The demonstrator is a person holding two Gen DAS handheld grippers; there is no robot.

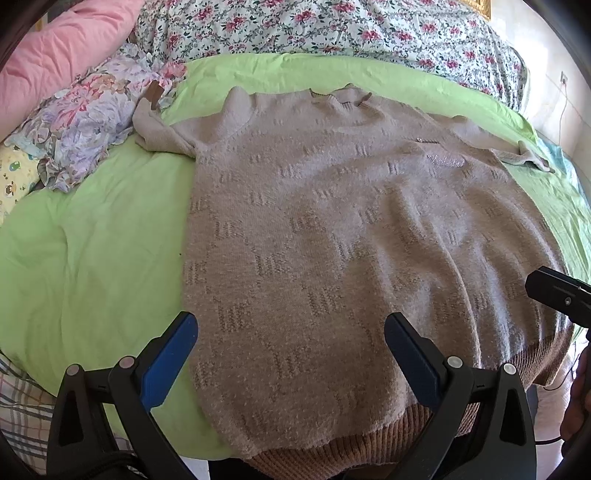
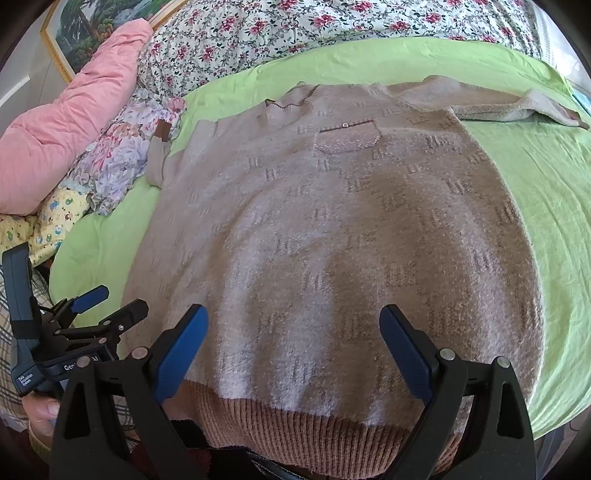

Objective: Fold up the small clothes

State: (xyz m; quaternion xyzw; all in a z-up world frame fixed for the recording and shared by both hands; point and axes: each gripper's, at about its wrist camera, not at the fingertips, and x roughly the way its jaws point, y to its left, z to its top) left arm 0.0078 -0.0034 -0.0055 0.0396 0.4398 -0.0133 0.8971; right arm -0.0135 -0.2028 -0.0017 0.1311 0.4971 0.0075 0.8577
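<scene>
A beige knitted sweater [image 1: 332, 229] lies flat on the green sheet [image 1: 92, 258], neck far, brown ribbed hem [image 1: 332, 454] near me. It also fills the right wrist view [image 2: 332, 240], with a sparkly chest pocket [image 2: 347, 142]. One sleeve [image 2: 517, 107] stretches right, the other sleeve [image 1: 155, 129] lies left. My left gripper [image 1: 290, 356] is open and empty above the hem's left part. My right gripper [image 2: 293, 349] is open and empty above the hem's middle. The left gripper also shows at the left of the right wrist view [image 2: 107, 302]; part of the right gripper shows in the left wrist view [image 1: 557, 295].
A pink quilt [image 2: 74, 122], a floral quilt [image 1: 332, 26] and a crumpled floral cloth [image 1: 88, 118] lie at the bed's far and left side. A checked cloth [image 1: 22, 402] hangs at the near left. A framed picture [image 2: 81, 26] hangs at the back.
</scene>
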